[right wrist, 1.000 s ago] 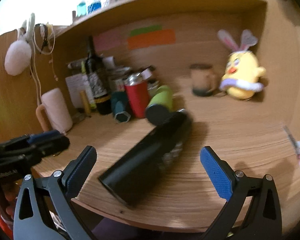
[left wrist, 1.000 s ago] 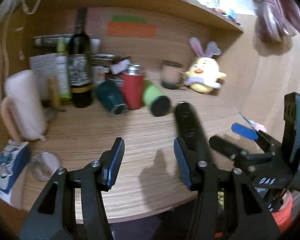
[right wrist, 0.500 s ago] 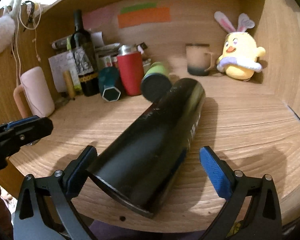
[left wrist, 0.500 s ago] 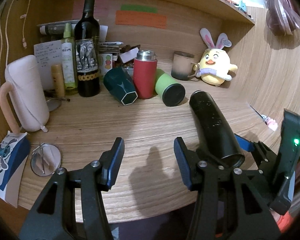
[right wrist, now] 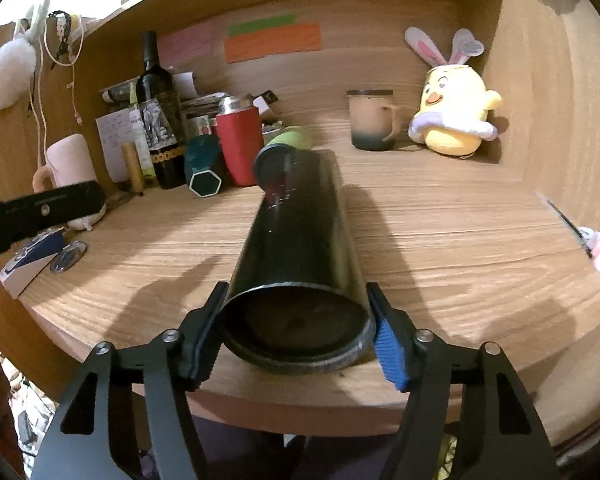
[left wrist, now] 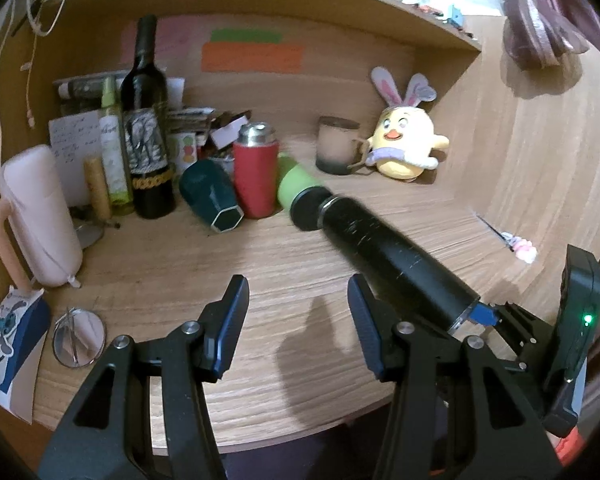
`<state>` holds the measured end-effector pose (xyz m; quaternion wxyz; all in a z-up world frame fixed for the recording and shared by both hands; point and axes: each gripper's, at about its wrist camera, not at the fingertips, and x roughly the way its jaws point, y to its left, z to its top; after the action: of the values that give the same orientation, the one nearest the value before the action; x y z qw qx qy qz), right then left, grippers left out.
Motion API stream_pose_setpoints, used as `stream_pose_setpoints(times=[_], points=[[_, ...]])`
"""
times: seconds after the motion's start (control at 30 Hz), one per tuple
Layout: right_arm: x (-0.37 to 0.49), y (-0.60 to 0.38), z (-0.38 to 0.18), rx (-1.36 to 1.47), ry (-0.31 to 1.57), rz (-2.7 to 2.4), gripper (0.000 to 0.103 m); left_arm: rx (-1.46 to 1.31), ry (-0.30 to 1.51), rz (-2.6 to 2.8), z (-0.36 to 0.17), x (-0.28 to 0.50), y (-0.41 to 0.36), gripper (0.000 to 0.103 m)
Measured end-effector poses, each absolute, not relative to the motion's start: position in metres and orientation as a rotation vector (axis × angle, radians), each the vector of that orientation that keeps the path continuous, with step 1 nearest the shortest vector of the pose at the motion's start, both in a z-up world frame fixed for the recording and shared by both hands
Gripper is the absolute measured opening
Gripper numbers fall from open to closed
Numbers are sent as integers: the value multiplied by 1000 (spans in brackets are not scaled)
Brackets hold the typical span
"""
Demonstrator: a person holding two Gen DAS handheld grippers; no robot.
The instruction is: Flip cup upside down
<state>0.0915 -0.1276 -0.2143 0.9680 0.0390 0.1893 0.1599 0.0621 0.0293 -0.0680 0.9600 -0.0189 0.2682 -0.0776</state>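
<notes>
A tall black cup (right wrist: pixel 300 240) lies on its side on the wooden desk (right wrist: pixel 460 248), its round end facing the right wrist camera. My right gripper (right wrist: pixel 296 332) has its jaws closed against both sides of that near end. In the left wrist view the black cup (left wrist: pixel 392 256) runs from the desk's middle toward the right gripper (left wrist: pixel 484 316) at the lower right. My left gripper (left wrist: pixel 298 316) is open and empty above the desk's front part, left of the cup.
Along the back stand a wine bottle (left wrist: pixel 146 128), a red flask (left wrist: pixel 255 172), a lying teal cup (left wrist: pixel 212 196), a lying green cup (left wrist: pixel 298 196), a beige mug (left wrist: pixel 336 150) and a plush chick (left wrist: pixel 404 144). A pink jug (left wrist: pixel 40 216) and a small mirror (left wrist: pixel 78 336) are left.
My right gripper has moved in and closed its jaws on the near end of the black cup, which has swung to point straight away from the right camera. My left gripper stays open.
</notes>
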Motion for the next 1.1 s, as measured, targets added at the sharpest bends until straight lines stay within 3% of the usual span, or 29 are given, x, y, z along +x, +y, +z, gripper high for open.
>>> stream_pose_setpoints(times=[0.67,1.1], points=[[46,-141,-145,59,156,391,61,-47,406,-427,8,50,-4,50],[73,-126,-102,24,108,470,61,-19,471,-464,35,106,2,51]])
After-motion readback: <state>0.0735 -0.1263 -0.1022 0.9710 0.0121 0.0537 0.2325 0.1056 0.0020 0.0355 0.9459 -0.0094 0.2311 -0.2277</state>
